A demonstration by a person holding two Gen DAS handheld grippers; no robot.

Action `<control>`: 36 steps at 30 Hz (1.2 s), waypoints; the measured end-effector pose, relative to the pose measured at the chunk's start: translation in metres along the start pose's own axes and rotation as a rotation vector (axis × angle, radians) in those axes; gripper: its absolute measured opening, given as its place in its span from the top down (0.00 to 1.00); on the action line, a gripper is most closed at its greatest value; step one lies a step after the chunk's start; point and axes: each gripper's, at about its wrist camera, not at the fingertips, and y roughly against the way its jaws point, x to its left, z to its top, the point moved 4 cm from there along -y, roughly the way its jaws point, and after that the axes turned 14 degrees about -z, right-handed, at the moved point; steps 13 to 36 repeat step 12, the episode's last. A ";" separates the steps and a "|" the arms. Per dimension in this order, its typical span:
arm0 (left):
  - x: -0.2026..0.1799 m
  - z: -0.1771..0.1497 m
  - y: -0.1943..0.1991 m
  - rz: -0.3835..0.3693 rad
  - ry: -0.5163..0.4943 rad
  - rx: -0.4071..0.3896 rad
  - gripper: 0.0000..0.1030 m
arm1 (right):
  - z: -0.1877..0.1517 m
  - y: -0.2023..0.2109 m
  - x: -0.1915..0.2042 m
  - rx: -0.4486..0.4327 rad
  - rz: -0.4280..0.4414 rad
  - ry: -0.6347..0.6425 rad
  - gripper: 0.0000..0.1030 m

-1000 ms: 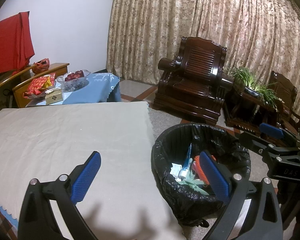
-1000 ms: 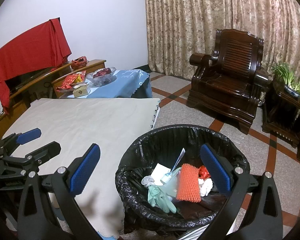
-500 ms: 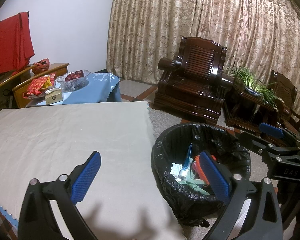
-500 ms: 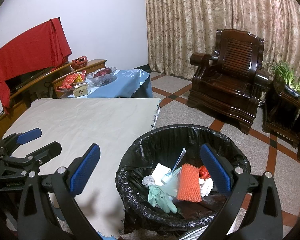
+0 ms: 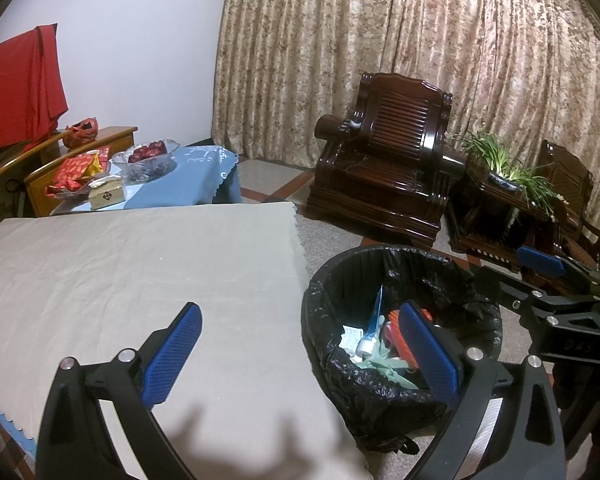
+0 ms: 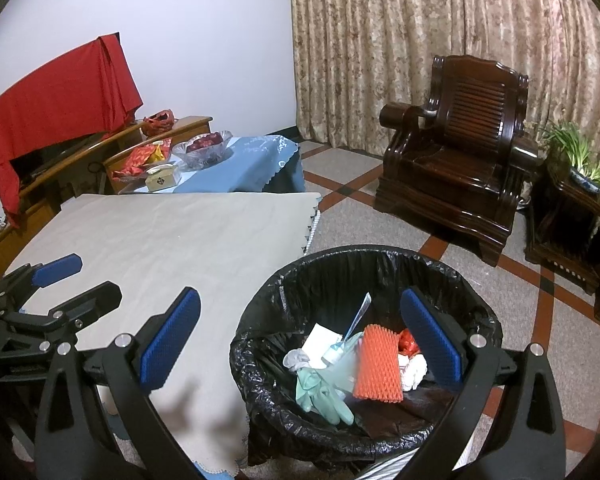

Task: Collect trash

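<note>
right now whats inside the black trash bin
Inside the trash bin: an orange foam net, green glove, tube, white paper, red wrapper. Anything beneath them is hidden.

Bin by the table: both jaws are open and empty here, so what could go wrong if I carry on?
1. The bin stands close against the grey tablecloth; the right gripper hangs above its rim and might knock it over.
2. The orange foam net and green glove lie near the top and could spill.
3. The left gripper is close beside the right one; they might collide.
</note>
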 end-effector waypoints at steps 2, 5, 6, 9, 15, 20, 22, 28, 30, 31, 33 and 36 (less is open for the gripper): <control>-0.001 0.000 0.000 0.000 -0.001 0.002 0.06 | 0.000 0.000 0.000 0.001 0.001 0.000 0.05; -0.002 0.000 -0.001 0.001 0.000 0.003 0.06 | -0.001 -0.001 -0.001 0.001 0.001 0.000 0.05; -0.002 0.000 -0.001 0.001 0.000 0.002 0.06 | -0.002 -0.001 0.000 0.001 0.001 -0.001 0.05; -0.001 0.000 0.000 0.002 -0.001 0.003 0.06 | -0.001 -0.001 -0.001 0.000 0.001 0.000 0.05; -0.002 0.001 0.000 0.001 -0.001 0.002 0.06 | -0.002 -0.001 0.000 0.001 0.000 0.001 0.05; -0.002 0.001 0.000 0.001 -0.001 0.002 0.06 | -0.002 -0.001 0.000 0.001 0.000 0.001 0.05; -0.002 0.001 0.000 0.001 -0.001 0.002 0.06 | -0.002 -0.001 0.000 0.001 0.000 0.001 0.05; -0.002 0.001 0.000 0.001 -0.001 0.002 0.06 | -0.002 -0.001 0.000 0.001 0.000 0.001 0.05; -0.002 0.001 0.000 0.001 -0.001 0.002 0.06 | -0.002 -0.001 0.000 0.001 0.000 0.001 0.05; -0.002 0.001 0.000 0.001 -0.001 0.002 0.06 | -0.002 -0.001 0.000 0.001 0.000 0.001 0.05; -0.002 0.001 0.000 0.001 -0.001 0.002 0.06 | -0.002 -0.001 0.000 0.001 0.000 0.001 0.05; -0.002 0.001 0.000 0.001 -0.001 0.002 0.06 | -0.002 -0.001 0.000 0.001 0.000 0.001 0.05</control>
